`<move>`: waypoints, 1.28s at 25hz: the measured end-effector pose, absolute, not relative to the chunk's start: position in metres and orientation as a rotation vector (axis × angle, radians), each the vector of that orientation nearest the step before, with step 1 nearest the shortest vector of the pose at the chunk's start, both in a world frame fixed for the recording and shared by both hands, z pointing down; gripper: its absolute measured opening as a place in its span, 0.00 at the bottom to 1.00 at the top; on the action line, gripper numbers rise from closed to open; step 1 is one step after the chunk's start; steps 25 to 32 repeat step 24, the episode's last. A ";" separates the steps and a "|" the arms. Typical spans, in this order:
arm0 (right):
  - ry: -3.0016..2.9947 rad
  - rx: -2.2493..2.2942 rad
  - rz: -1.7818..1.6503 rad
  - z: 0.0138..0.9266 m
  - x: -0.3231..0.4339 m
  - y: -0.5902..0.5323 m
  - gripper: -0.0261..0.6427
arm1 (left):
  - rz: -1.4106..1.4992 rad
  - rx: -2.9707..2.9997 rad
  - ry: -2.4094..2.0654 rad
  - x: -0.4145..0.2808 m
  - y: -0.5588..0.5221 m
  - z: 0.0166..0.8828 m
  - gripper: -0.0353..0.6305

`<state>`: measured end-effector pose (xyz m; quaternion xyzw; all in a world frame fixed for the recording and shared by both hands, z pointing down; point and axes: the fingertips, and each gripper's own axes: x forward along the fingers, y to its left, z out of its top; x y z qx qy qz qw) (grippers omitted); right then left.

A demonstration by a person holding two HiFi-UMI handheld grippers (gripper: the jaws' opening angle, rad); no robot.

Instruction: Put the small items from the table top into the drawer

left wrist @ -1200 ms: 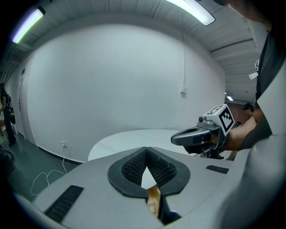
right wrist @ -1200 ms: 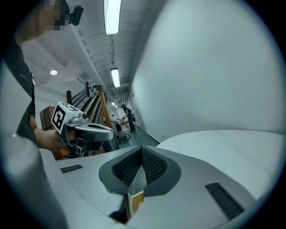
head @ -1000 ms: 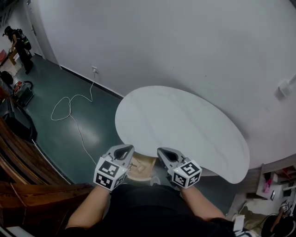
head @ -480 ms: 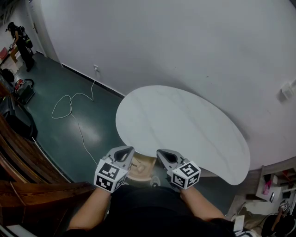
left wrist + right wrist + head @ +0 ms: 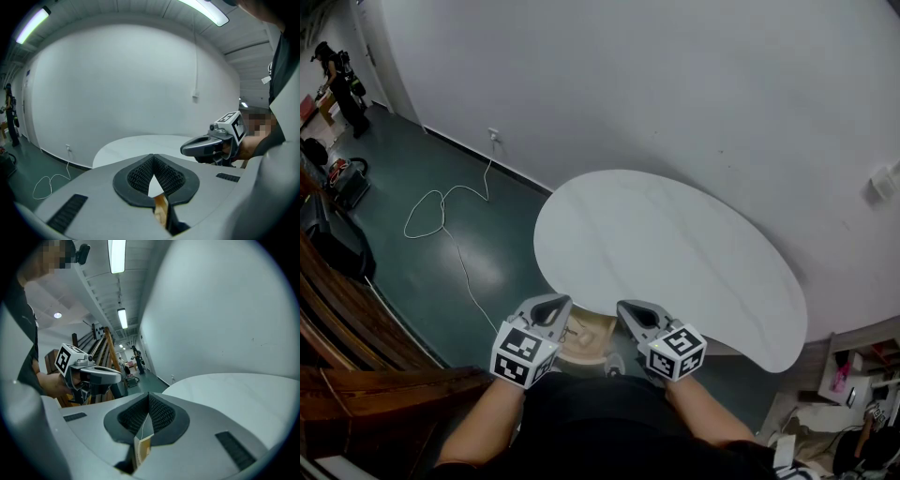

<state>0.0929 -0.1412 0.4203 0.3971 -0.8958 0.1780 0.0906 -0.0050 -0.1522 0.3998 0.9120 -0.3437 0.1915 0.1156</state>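
The tabletop (image 5: 675, 248) is bare white from edge to edge, with no small items on it in any view. The drawer (image 5: 589, 339), in pale wood, stands pulled out under the near edge, below and between the two claws. Something small may lie at its left side, though it is too dim to name.

The left claw (image 5: 152, 159) has its jaws closed tip to tip with nothing caught between them. The right claw (image 5: 149, 399) is the same, pads together and empty. Both hover just above the drawer's front corners and point slightly downward.

Going by the bare top, the clearing looks done and what is left is probably to push the drawer in. To do that well, lower both closed claws onto the front face, one toward each end (an even push keeps it from skewing on its runners). Then press straight toward the tabletop's underside at a slow, steady pace, so that anything inside does not slide or jump.
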 end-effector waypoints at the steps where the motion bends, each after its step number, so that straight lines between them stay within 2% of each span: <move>1: -2.662 1.178 0.530 0.421 0.092 -0.141 0.05 | 0.564 2.669 -1.007 -0.006 -0.152 0.401 0.08; 32: -2.666 1.187 0.526 0.419 0.093 -0.139 0.05 | 0.564 2.679 -1.003 -0.005 -0.150 0.400 0.08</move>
